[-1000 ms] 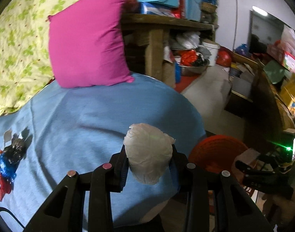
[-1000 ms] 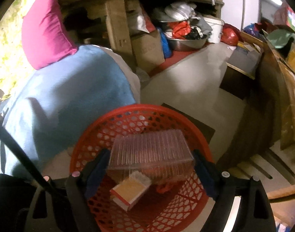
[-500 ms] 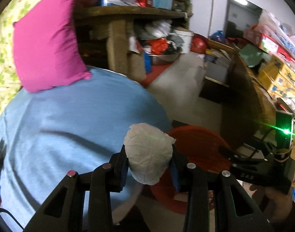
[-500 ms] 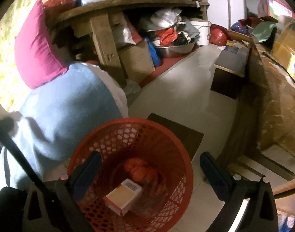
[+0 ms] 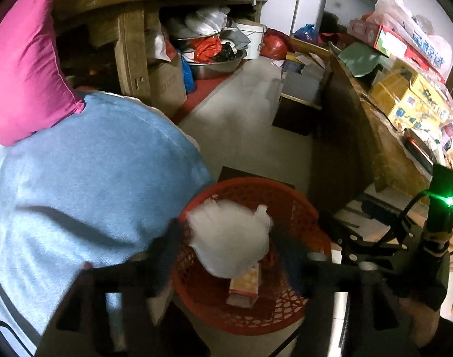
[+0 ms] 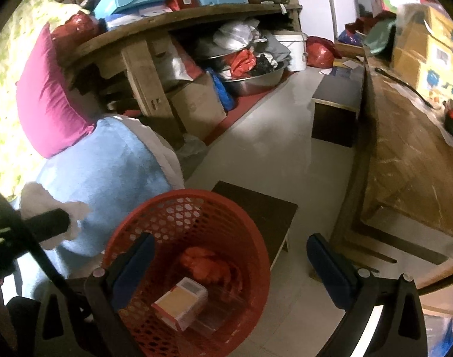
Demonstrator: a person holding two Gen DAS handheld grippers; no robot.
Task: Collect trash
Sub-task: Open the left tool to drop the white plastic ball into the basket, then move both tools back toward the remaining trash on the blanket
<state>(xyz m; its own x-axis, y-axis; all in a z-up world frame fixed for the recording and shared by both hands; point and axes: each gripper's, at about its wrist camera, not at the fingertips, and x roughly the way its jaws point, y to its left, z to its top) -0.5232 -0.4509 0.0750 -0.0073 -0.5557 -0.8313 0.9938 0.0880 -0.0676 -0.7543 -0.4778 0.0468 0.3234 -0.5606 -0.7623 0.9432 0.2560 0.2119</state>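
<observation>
My left gripper (image 5: 229,238) is shut on a crumpled white paper wad (image 5: 229,239) and holds it over the red mesh trash basket (image 5: 297,208). The wad also shows in the right wrist view (image 6: 48,205), left of the basket (image 6: 256,253). My right gripper (image 6: 226,264) is open and empty above the basket. Inside the basket lie a small orange-and-white carton (image 6: 180,299), a clear plastic box (image 6: 214,312) and red crumpled trash (image 6: 208,263).
A blue blanket (image 5: 86,178) with a magenta pillow (image 5: 21,71) lies on the left. A low dark stool (image 6: 262,208) stands behind the basket. A wooden counter (image 6: 410,160) runs along the right. A cluttered wooden shelf (image 6: 173,20) stands at the back.
My left gripper carried the paper wad rightward from over the blanket to over the basket. My right gripper opened and dropped the clear plastic box into the basket.
</observation>
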